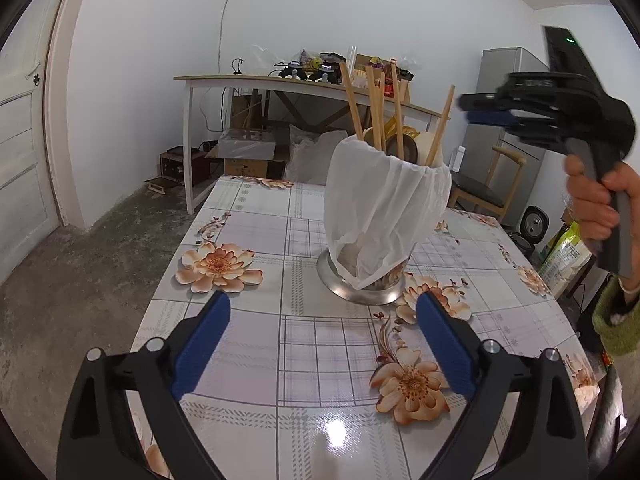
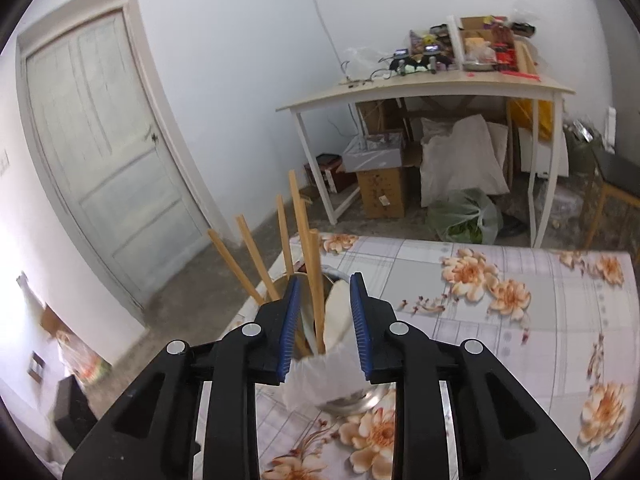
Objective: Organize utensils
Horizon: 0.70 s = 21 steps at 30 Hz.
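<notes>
Left tongs (image 1: 323, 346) and right tongs (image 2: 325, 328): black plastic arms, ribbed blue pads, silver pivot screws. Right unit has a black body, grey handle, green indicator light. Hand (image 1: 596, 208) emerges from a fuzzy green sleeve (image 1: 618, 320).

Steel utensil holder (image 1: 362, 288) upright on floral table, draped in white cloth (image 1: 384, 208), wooden chopsticks (image 1: 374, 108) leaning inside

Your left gripper (image 1: 322, 344), black-framed with blue ribbed pads, has its jaws spread wide, pointing toward twelve o'clock and tilted downward. In its view your right hand (image 1: 600, 208) at three o'clock grips the right gripper (image 2: 325, 322), jaws partly apart, nothing pinched.
</notes>
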Available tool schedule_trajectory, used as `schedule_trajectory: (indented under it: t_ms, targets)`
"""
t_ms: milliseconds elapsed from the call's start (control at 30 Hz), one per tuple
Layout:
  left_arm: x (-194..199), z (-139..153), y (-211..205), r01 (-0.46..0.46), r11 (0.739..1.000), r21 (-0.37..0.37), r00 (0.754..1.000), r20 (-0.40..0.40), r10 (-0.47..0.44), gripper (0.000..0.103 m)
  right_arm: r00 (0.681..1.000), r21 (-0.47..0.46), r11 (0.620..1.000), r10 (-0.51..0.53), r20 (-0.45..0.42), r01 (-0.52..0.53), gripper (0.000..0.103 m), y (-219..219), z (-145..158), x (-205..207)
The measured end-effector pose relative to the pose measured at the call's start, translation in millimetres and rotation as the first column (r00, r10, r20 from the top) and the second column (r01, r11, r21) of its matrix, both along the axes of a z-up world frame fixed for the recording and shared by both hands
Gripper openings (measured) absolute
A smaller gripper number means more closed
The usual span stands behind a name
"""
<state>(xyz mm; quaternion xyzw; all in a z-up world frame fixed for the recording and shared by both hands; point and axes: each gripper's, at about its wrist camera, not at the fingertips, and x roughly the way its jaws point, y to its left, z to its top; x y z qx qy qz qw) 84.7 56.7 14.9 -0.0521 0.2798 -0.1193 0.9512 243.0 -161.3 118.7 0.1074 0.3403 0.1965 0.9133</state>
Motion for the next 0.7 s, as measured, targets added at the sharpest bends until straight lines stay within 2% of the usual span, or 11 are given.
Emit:
schedule_trajectory:
  t_ms: [100,200,267,333,433,633,700]
  targets:
    - [-3.9,4.0,-2.6,-0.008,1.000,-0.007,1.000,-0.003,0.008,0.097,0.999,0.049,0.998,-0.031,0.011,0.030,0.035,-18.3,3.0,-25.5]
    - [-10.2,9.0,-7.7,-0.011,1.000,-0.014,1.000,-0.006,0.011,0.097,0.999,0.081,0.995,-0.054,-0.003,0.054,0.046,-30.0,-4.9,-55.4]
    - [-12.3,10.6,-12.5,-0.012,1.000,0.003,1.000,-0.021,0.012,0.097,0.997,0.044,0.996,-0.080,-0.015,0.080,0.050,-29.9,-14.2,-83.4]
    - [-16.6,11.6,-17.6,-0.010,1.000,0.018,1.000,-0.025,0.010,0.097,0.996,0.002,0.996,-0.093,-0.017,0.093,0.060,-24.9,-22.2,-106.8]
    - [-22.6,14.4,-22.7,-0.029,0.999,0.037,0.999,-0.032,0.030,0.097,0.992,-0.046,0.991,-0.123,-0.014,0.123,0.069,-19.0,-33.0,-137.2]
    - [-31.2,27.1,-28.1,-0.113,0.989,0.099,0.992,-0.037,0.117,0.097,0.973,-0.146,0.962,-0.229,0.030,0.231,0.080,-19.2,-42.9,-172.0]
    - [-33.5,30.9,-30.7,-0.133,0.981,0.139,0.989,-0.045,0.141,0.097,0.971,-0.177,0.955,-0.236,0.041,0.239,0.083,-19.0,-45.0,-180.5]
